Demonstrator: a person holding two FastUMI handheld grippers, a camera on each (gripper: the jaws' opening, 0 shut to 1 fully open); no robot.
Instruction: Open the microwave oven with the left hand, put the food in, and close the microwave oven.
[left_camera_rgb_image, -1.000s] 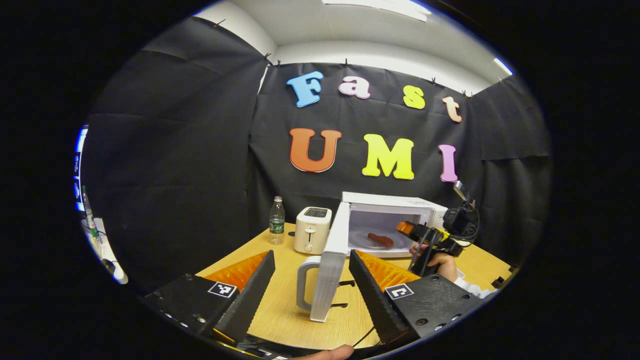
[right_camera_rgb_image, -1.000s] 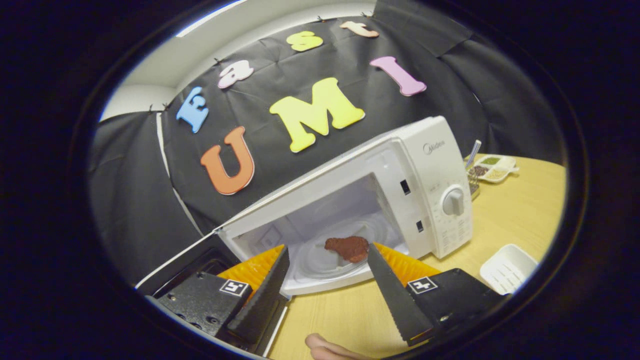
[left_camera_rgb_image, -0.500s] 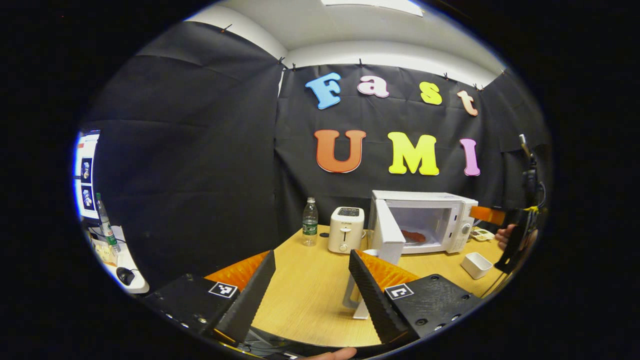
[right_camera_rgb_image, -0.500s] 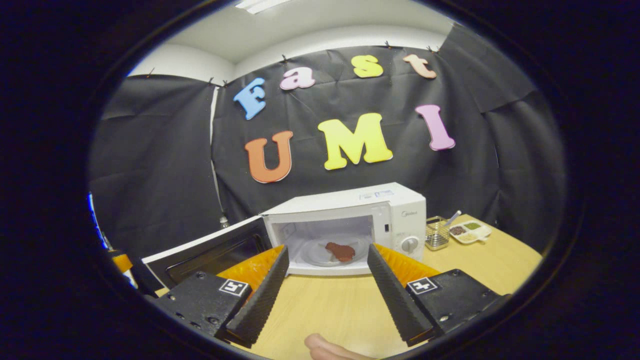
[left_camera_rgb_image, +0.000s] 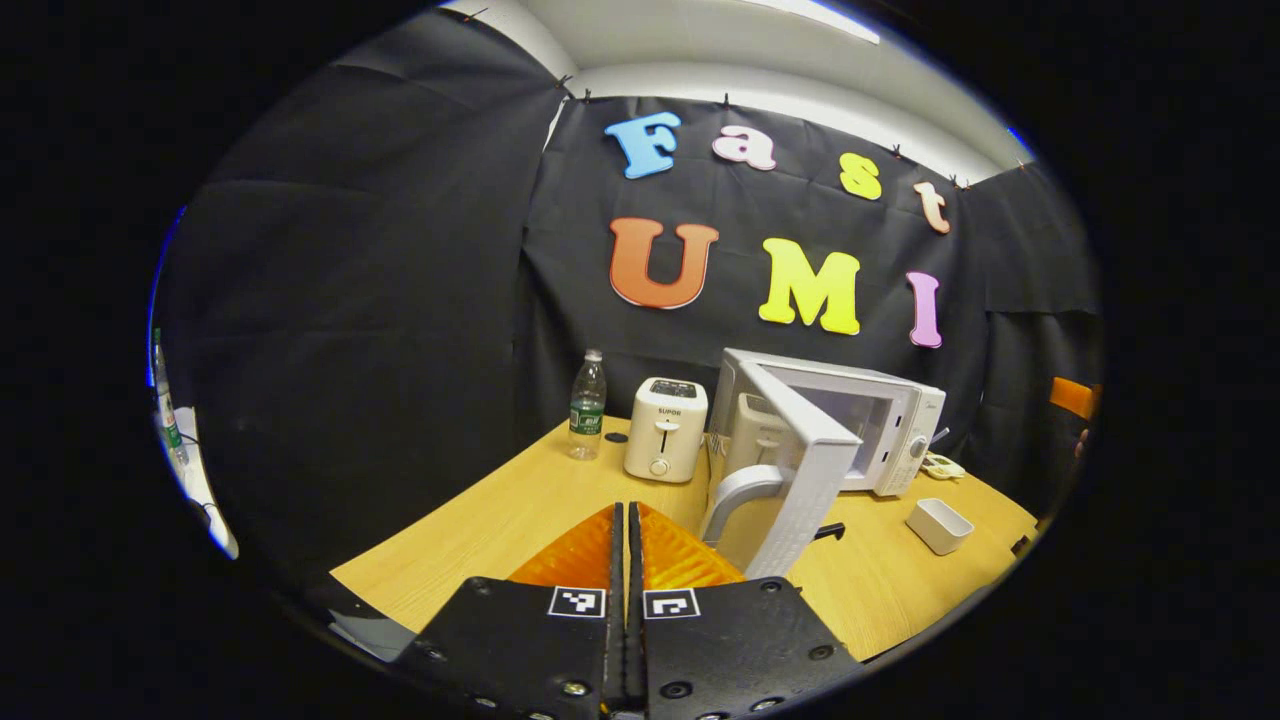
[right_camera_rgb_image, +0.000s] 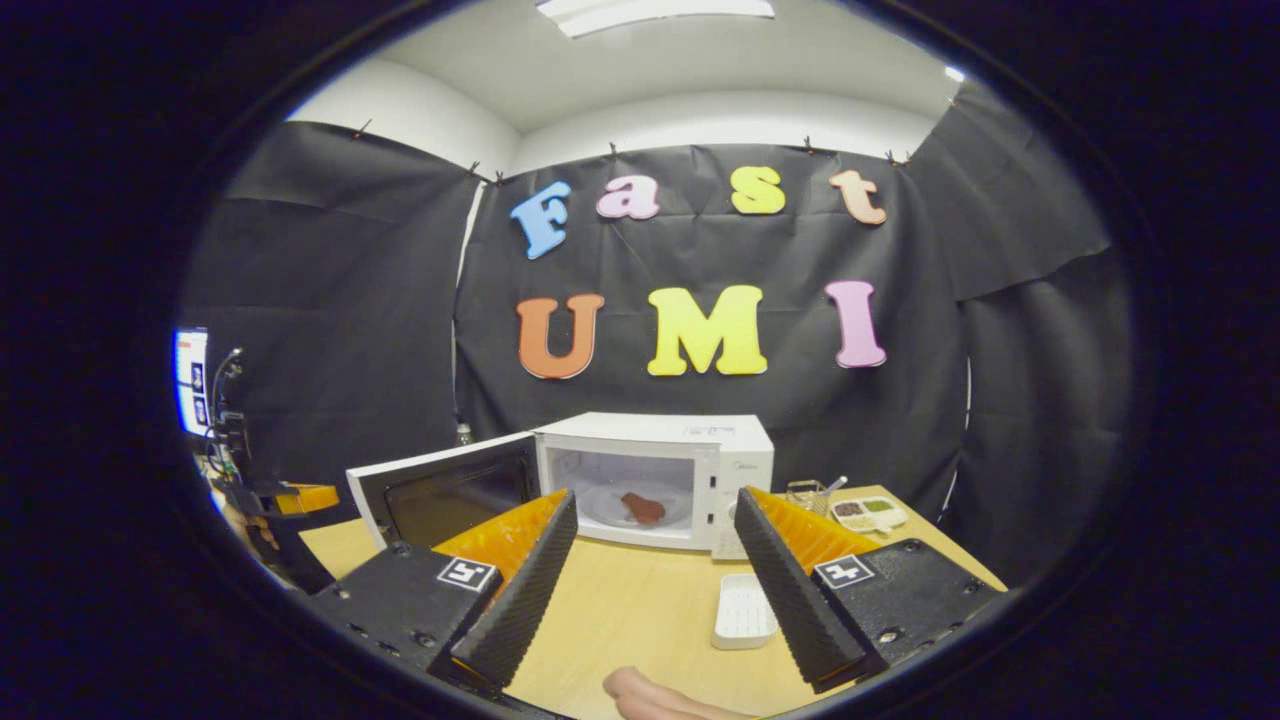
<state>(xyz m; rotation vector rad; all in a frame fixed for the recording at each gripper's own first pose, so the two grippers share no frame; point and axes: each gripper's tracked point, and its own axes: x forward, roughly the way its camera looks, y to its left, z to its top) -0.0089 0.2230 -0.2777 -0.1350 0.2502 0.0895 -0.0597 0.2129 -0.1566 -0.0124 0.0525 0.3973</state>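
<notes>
Left gripper: clenched, its two fingers pressed together with nothing between them; it touches nothing and hangs above the near edge of the wooden table.

Right gripper: released, fingers spread wide, nothing held or touched; a fingertip of the person's hand shows just under it at the bottom of the right gripper view.

Microwave: straight ahead of the right gripper, well apart from it, at the far side of the table against the black cloth; long axis runs side to side, mouth facing that gripper. From the left gripper it lies ahead and to the right.

Microwave door: ajar, swung out on its left-side hinge; in the left gripper view its outer face and curved handle point toward that gripper, just ahead and right of the fingertips. In the right gripper view the door stands left of the cavity, its dark inner window showing.

Food: a reddish-brown piece lying on the round plate inside the microwave cavity, between the right gripper's fingers as seen along them, far ahead.

Small white tray: on the table ahead of the right gripper, beside its right-hand finger.

Toaster: ahead of the left gripper, left of the microwave.

Water bottle: upright, left of the toaster.
</notes>
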